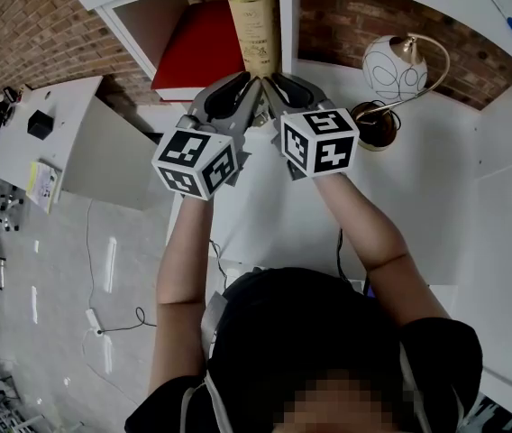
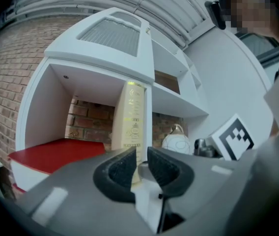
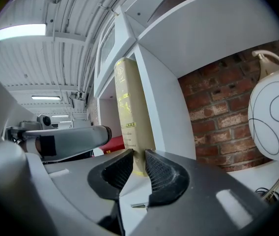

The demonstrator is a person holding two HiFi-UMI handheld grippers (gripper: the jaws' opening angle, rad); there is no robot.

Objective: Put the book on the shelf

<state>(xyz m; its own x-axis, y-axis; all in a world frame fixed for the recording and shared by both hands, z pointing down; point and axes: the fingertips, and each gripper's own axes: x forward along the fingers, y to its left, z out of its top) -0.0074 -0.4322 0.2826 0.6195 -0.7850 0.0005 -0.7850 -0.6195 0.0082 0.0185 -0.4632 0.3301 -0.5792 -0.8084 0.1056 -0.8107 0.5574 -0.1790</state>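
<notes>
A thick cream book (image 1: 254, 25) (image 2: 132, 127) (image 3: 129, 112) stands upright in a white shelf compartment (image 1: 139, 12), spine outward, against the compartment's right wall. Both grippers meet at the foot of its spine. My left gripper (image 1: 249, 87) (image 2: 140, 156) has its jaws almost together, and the book's lower end shows just beyond the tips. My right gripper (image 1: 274, 84) (image 3: 138, 156) sits close beside it with a narrow gap between its pads. The book's bottom corner shows through that gap, and the spine is wider than the gap. Neither gripper holds anything.
A flat red slab (image 1: 202, 48) (image 2: 56, 151) lies on the compartment floor left of the book. A white globe lamp (image 1: 393, 66) (image 3: 272, 117) on a curved brass arm stands in the bay to the right, before a brick wall. More white shelves rise above.
</notes>
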